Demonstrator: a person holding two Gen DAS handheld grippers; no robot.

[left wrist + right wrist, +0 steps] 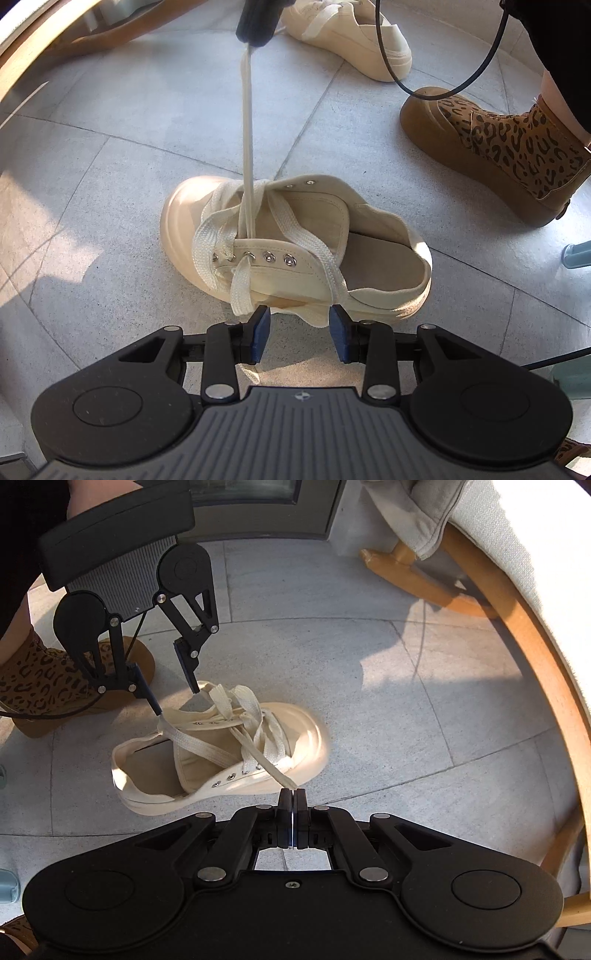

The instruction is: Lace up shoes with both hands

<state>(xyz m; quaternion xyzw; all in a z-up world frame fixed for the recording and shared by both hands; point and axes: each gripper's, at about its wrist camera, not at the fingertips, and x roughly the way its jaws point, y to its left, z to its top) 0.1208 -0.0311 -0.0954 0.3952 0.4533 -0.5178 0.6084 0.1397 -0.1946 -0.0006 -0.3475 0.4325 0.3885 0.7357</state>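
Observation:
A cream canvas shoe (369, 236) (155, 775) lies on the grey tile floor, partly laced with a wide cream lace (245, 129) (271, 770). My right gripper (293, 797) is shut on one end of that lace and holds it taut from the eyelets; in the left wrist view it shows as the right gripper (255, 26) at the top. My left gripper (300, 332) (176, 698) hovers over the shoe's side with its blue pads apart. The other lace end (325, 280) runs down between them, and neither pad presses on it.
A second cream shoe (351, 37) lies farther off. A person's foot in a leopard-print boot (498, 147) (44, 686) stands close beside the shoe. A black cable (406, 88) loops overhead. A wooden rocking chair (517, 635) curves along the right.

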